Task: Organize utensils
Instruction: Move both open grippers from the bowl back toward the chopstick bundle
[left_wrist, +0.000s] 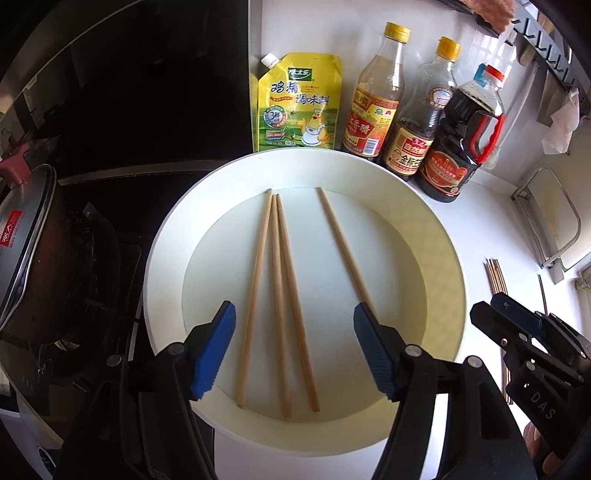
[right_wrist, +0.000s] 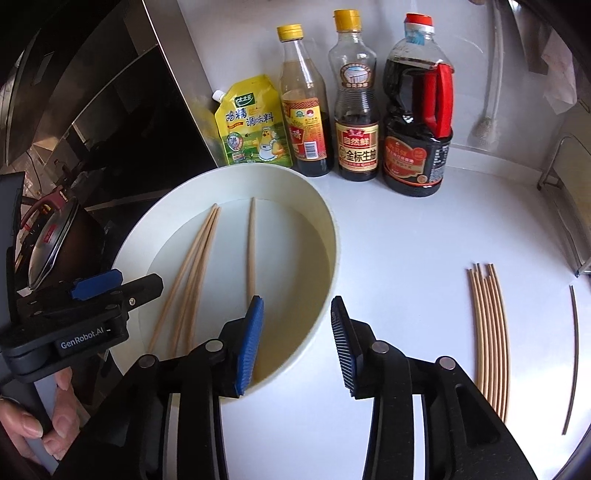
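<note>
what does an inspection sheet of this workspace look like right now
surface: white counter, no spills seen
job's things: four chopsticks lying in the white dish; bundle of thin sticks on the counter right of it
clutter: yellow seasoning pouch, three sauce bottles behind the dish
grippers: left hand-held gripper open above the chopsticks, holding nothing; right hand-held gripper open over the dish rim, holding nothing
cables: nothing seen
surroundings: stove with lidded pot left of the dish, metal rack at right
</note>
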